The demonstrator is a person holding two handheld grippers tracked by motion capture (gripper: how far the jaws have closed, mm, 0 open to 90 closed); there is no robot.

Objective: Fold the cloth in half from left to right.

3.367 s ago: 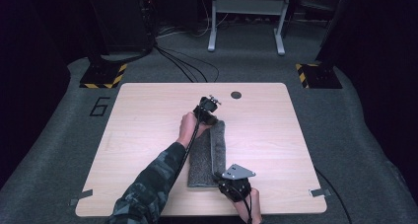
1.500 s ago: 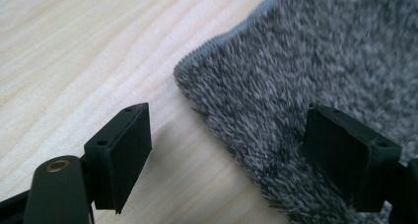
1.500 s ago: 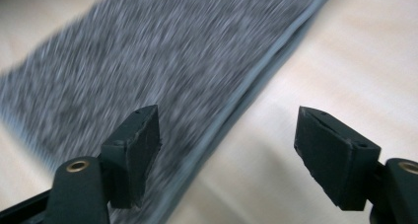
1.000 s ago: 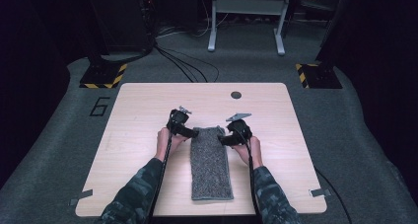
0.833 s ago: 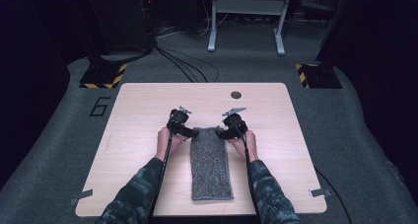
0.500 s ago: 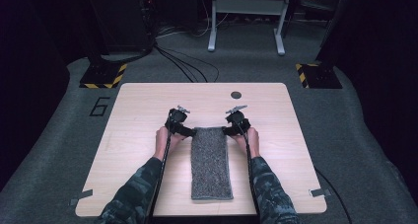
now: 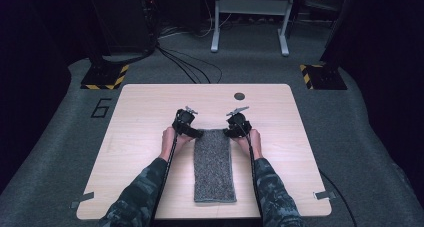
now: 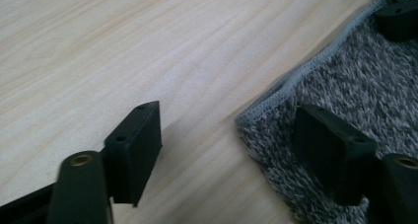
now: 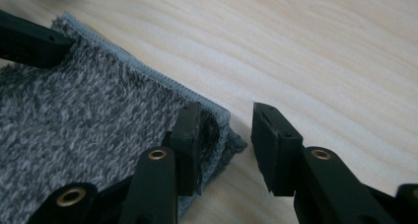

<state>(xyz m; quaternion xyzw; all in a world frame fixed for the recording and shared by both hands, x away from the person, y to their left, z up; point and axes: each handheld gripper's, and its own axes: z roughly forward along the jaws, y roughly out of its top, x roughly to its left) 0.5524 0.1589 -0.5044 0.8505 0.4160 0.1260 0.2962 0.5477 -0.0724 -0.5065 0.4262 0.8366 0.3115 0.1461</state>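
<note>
Now at the far corners of the folded grey towel, lengthwise mid-table, after the right gripper swung in from the side. Left gripper jaws apart, straddling its corner; right likewise (closer than before), ready to pinch. Layered edge plain in right gripper view, lost from above.

One grey towel lies on one wooden table. Two grippers sit at the towel's far end: the left gripper and the right gripper. One dark round disc lies beyond the towel.
</note>
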